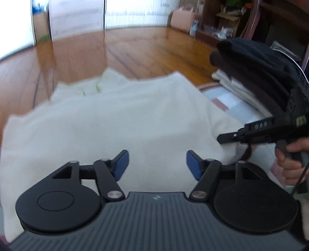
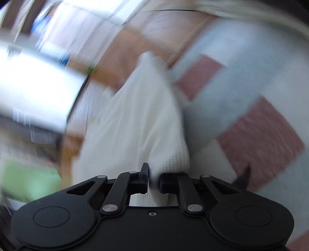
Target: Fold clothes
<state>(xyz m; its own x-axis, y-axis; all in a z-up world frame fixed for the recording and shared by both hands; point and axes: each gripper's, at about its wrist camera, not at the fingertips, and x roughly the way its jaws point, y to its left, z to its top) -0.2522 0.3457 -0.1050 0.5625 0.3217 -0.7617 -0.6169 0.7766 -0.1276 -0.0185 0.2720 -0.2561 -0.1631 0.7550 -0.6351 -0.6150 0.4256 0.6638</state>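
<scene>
A white waffle-knit garment (image 1: 119, 123) lies spread across the floor in the left wrist view. My left gripper (image 1: 157, 164) hovers just above its near part, blue pads wide apart and empty. My right gripper (image 2: 154, 179) is shut on a fold of the same white garment (image 2: 143, 115) and holds it lifted; this view is blurred. The right gripper also shows in the left wrist view (image 1: 227, 138) at the garment's right edge, held by a hand.
A stack of folded clothes (image 1: 251, 77), dark on top and white below, sits at the right on a checked pink and blue mat (image 2: 241, 108). Wooden floor (image 1: 125, 48) stretches beyond the garment. Shelves and a pink box (image 1: 183, 18) stand far back.
</scene>
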